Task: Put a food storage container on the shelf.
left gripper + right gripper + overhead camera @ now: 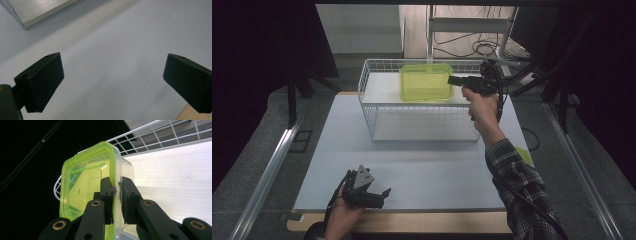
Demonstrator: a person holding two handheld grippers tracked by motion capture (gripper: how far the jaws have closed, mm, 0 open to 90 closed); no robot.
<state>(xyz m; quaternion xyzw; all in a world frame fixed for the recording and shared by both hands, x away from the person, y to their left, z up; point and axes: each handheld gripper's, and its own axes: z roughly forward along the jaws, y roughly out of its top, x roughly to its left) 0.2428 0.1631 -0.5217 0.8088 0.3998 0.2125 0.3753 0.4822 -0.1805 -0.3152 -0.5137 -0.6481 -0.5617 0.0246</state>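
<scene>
A clear plastic container with a lime-green lid (426, 82) hangs over the white wire basket (377, 107) at the back of the table. My right gripper (455, 80) is shut on its right rim; in the right gripper view the jaws pinch the rim of the container (85, 187) at the gripper's tips (117, 191), the lid turned left. My left gripper (382, 194) rests near the table's front edge, held by a hand. Its jaws stand wide apart in the left gripper view (112, 82), with bare table between them.
The white table top (422, 170) has a wooden front edge (422, 222). Cables and a metal frame (472, 30) lie beyond the basket. A metal rail (267, 170) runs along the left on the floor. A yellow-green scrap (526, 156) peeks out beside the right sleeve.
</scene>
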